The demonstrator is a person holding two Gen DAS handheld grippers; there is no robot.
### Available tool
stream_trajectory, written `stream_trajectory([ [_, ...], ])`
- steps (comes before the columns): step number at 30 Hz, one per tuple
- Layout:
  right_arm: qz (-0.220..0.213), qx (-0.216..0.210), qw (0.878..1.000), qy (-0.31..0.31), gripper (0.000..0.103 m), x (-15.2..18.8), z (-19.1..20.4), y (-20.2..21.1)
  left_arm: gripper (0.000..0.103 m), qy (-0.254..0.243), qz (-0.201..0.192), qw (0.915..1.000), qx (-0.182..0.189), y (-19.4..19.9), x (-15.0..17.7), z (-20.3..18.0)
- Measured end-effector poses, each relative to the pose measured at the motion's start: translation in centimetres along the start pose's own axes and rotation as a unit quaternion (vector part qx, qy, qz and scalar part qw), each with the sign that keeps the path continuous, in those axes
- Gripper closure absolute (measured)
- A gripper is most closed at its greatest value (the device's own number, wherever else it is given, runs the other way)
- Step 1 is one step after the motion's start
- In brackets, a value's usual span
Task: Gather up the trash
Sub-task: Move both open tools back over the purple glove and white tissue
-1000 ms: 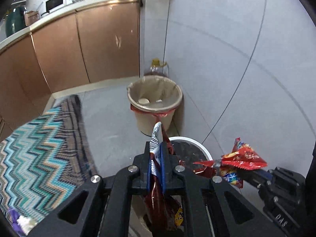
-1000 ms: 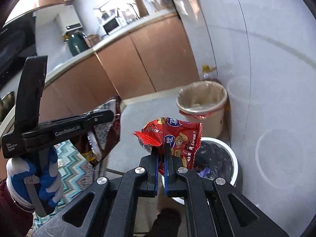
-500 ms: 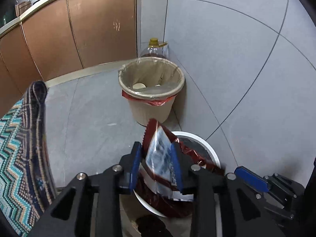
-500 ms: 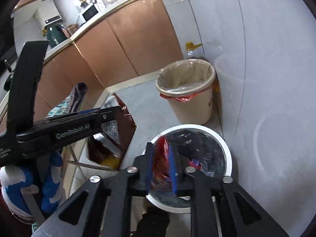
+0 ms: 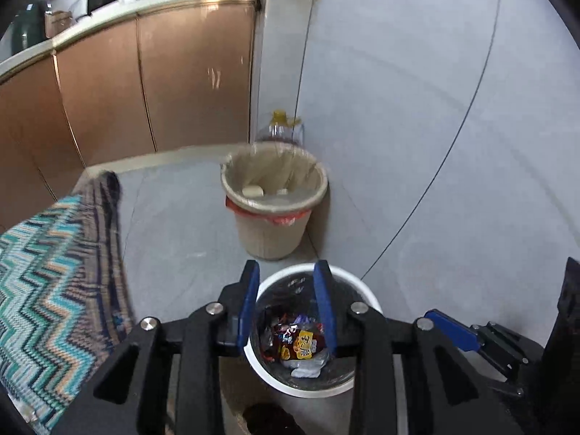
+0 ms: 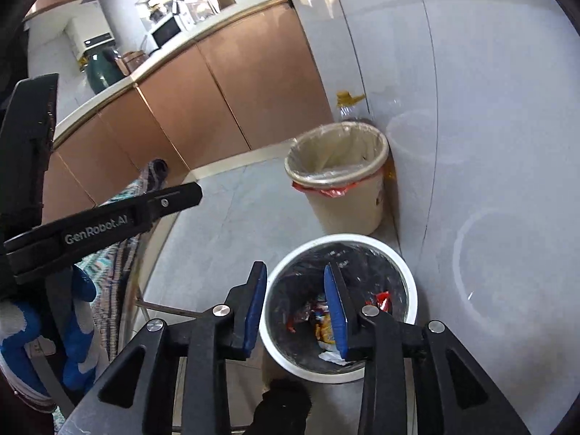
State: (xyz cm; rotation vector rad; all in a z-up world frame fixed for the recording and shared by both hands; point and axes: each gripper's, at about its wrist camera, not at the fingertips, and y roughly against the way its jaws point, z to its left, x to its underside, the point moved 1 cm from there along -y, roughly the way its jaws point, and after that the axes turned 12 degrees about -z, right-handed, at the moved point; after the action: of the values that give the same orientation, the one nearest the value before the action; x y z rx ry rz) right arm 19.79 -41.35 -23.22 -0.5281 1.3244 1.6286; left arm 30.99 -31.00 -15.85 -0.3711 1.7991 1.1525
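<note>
The snack wrappers (image 5: 295,340) are seen lying inside the white bin (image 5: 357,286) on the floor. The left gripper (image 5: 286,302) and the right gripper (image 6: 295,302) are held above it, fingers spread, nothing between them. A beige bin (image 5: 272,228) is placed just beyond, near the wall.

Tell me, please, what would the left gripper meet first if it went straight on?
Probably the white-rimmed bin with the black liner, or the snack wrappers inside it; the open left gripper frames its mouth, though depth is unclear.

bin (image 5: 357,288) white-rimmed | basket (image 5: 270,233) beige | cloth (image 5: 47,264) teal zigzag, seemingly
</note>
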Motion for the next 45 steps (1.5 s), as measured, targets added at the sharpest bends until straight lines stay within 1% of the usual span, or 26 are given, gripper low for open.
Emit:
stream_trajectory([
  [2, -0.012, -0.004, 1.0, 0.007, 0.069, -0.5, 1.1, 1.4, 0.073, 0.002, -0.02, 0.9998, -0.001, 2.3, -0.6, 0.5],
  [5, -0.033, -0.012, 0.999, 0.014, 0.067, -1.4, 2.7, 3.7, 0.073, 0.002, -0.035, 0.9994, -0.003, 5.6, -1.2, 1.3],
  [6, -0.038, -0.013, 0.999, 0.016, 0.067, -1.6, 3.0, 4.3, 0.07, 0.003, -0.04, 0.9992, -0.003, 6.8, -1.4, 1.6],
  [8, -0.053, -0.02, 0.998, 0.023, 0.066, -2.2, 4.2, 6.1, 0.069, 0.003, -0.05, 0.9987, -0.007, 8.8, -1.6, 2.1],
  [12, -0.077, -0.033, 0.996, 0.042, 0.066, -3.1, 6.6, 9.2, 0.069, 0.0, -0.075, 0.997, -0.021, 13.0, -1.5, 3.2],
  [13, -0.083, -0.037, 0.995, 0.047, 0.066, -3.3, 7.3, 10.0, 0.069, 0.0, -0.084, 0.9962, -0.025, 14.7, -1.5, 3.8],
  [17, -0.104, -0.058, 0.99, 0.069, 0.064, -3.9, 10.2, 13.2, 0.068, 0.005, -0.104, 0.9936, -0.044, 18.9, -1.1, 5.8],
  [20, -0.119, -0.074, 0.986, 0.086, 0.064, -4.1, 12.3, 15.3, 0.057, 0.009, -0.119, 0.9907, -0.064, 21.7, -0.6, 7.3],
  [21, -0.123, -0.079, 0.985, 0.09, 0.063, -4.2, 12.8, 15.9, 0.057, 0.01, -0.124, 0.9898, -0.069, 22.5, -0.5, 7.7],
  [24, -0.137, -0.093, 0.981, 0.103, 0.062, -4.5, 14.6, 18.0, 0.056, 0.016, -0.144, 0.9859, -0.084, 25.7, 0.1, 9.3],
  [29, -0.161, -0.114, 0.973, 0.116, 0.049, -4.4, 17.2, 21.1, 0.056, 0.026, -0.183, 0.9758, -0.117, 31.1, 1.5, 11.6],
  [32, -0.169, -0.124, 0.97, 0.125, 0.044, -4.2, 18.7, 22.5, 0.056, 0.028, -0.213, 0.9666, -0.139, 34.2, 2.2, 12.9],
  [35, -0.174, -0.134, 0.966, 0.135, 0.042, -3.8, 20.2, 23.9, 0.056, 0.036, -0.238, 0.9574, -0.159, 37.2, 3.0, 14.3],
  [37, -0.176, -0.141, 0.964, 0.142, 0.041, -3.5, 21.1, 24.6, 0.055, 0.04, -0.247, 0.9527, -0.173, 39.1, 3.6, 15.1],
  [40, -0.175, -0.151, 0.961, 0.152, 0.041, -3.2, 21.7, 25.0, 0.055, 0.048, -0.25, 0.9495, -0.184, 40.8, 4.5, 16.4],
  [45, -0.169, -0.172, 0.956, 0.166, 0.041, -2.8, 22.7, 24.8, 0.053, 0.064, -0.241, 0.9479, -0.198, 42.0, 5.9, 18.3],
])
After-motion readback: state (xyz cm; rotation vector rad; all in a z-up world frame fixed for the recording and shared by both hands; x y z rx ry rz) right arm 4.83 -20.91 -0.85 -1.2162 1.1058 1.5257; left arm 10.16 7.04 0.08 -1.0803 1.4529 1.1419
